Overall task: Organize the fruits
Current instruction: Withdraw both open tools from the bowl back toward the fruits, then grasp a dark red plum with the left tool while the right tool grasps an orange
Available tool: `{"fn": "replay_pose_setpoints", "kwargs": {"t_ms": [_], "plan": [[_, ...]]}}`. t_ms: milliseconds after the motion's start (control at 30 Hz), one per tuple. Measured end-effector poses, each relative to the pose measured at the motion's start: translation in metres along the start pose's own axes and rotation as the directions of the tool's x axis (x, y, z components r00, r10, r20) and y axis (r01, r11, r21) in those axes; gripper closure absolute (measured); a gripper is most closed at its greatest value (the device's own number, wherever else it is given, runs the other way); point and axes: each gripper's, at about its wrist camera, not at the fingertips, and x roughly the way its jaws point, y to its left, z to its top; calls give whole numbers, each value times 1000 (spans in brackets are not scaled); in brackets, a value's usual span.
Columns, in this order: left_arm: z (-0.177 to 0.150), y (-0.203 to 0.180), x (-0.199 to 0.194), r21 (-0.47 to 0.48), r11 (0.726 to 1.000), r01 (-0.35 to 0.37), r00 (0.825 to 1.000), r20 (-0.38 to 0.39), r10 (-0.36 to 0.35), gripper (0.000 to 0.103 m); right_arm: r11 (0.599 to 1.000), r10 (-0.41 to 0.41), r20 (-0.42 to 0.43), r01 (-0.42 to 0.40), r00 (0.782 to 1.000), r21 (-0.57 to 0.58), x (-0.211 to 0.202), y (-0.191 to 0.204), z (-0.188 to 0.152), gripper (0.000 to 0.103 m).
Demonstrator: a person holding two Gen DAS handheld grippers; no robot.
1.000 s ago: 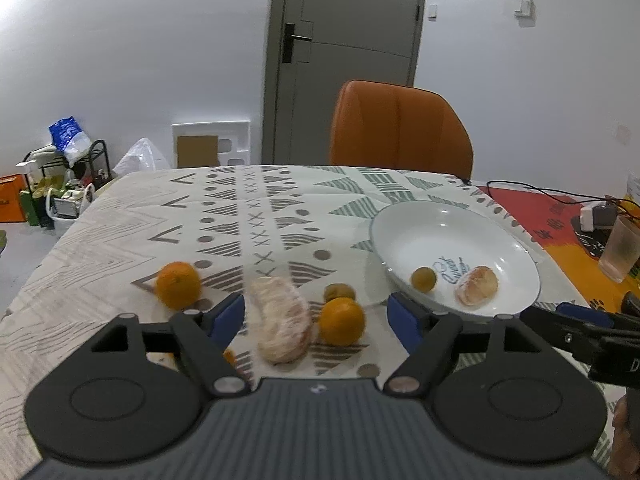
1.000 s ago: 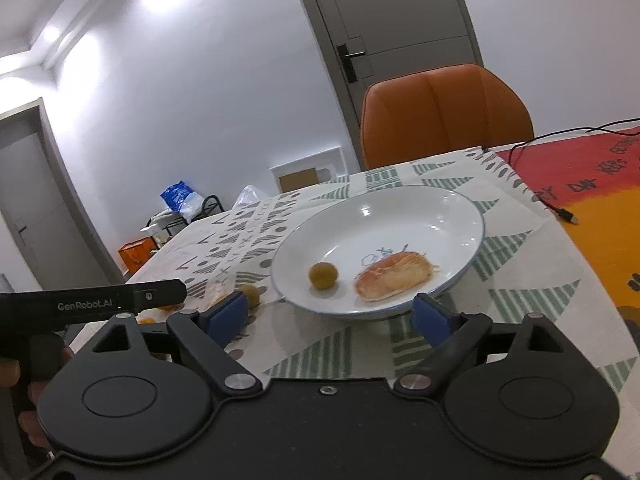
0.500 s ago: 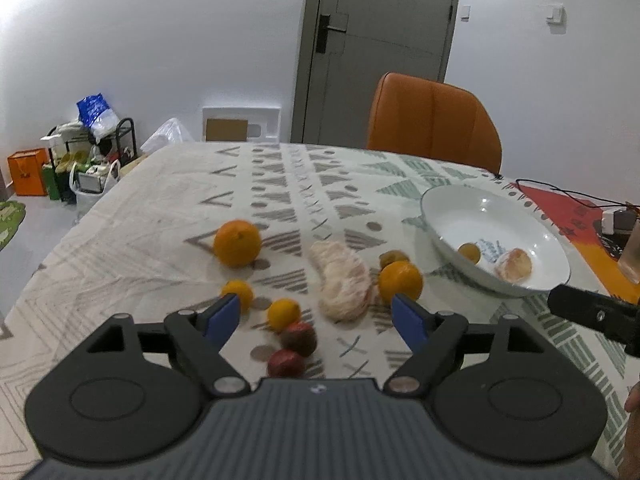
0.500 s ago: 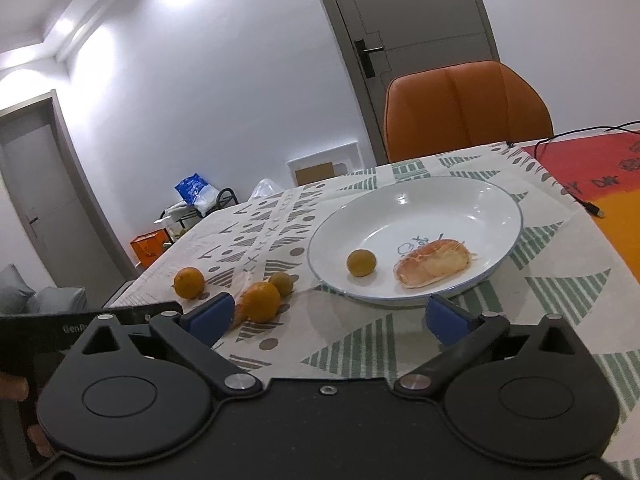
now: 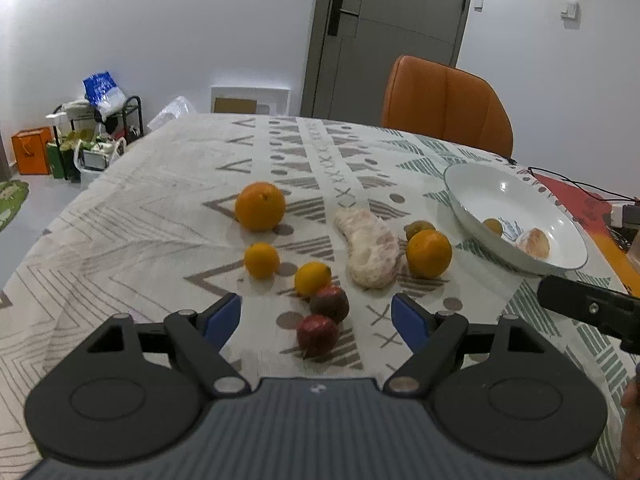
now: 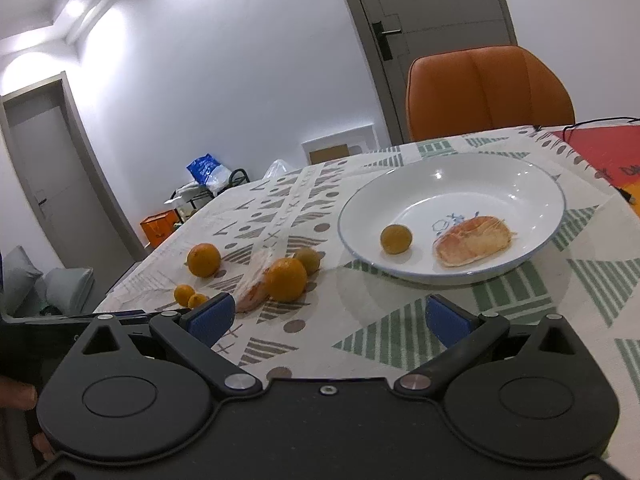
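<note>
White walls and two grey doors [image 6: 436,20] enclose a table under a patterned tablecloth [image 5: 160,208], with one orange chair [image 5: 444,102] at its far edge. One white bowl [image 5: 516,188] stands toward the cloth's right side, well inside the edge, holding one peeled citrus segment [image 6: 472,240] and one small yellowish fruit [image 6: 396,239]. On the cloth beside it lie one large peeled pomelo piece [image 5: 370,252], two oranges, the larger [image 5: 260,206] farthest from the bowl and the other [image 5: 429,253] nearest it, one greenish fruit [image 5: 418,227] touching that second orange, two small yellow citrus [image 5: 261,260] [image 5: 313,278], and two dark red fruits [image 5: 329,304] [image 5: 317,332] side by side. Bare cloth lies left of and beyond the cluster. Left gripper [image 5: 316,320] hangs above the red fruits, tongs spread, gripping nothing. Right gripper [image 6: 328,316] faces the bowl, tongs likewise spread and unloaded.
</note>
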Motion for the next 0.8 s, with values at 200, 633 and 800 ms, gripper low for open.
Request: {"fn": "replay_pose_setpoints", "kwargs": {"t_ms": [200, 633, 800], "plan": [[-6, 5, 6, -4, 1000, 11, 1000, -8, -11, 33, 1000, 13, -19, -13, 1000, -10, 10, 7, -1, 0], [-6, 19, 8, 6, 999, 49, 999, 3, -49, 81, 998, 29, -54, -31, 998, -48, 39, 28, 2, 3], [-3, 27, 3, 0, 999, 42, 999, 20, -42, 81, 996, 35, -72, -41, 997, -78, 52, 38, 4, 18]]}}
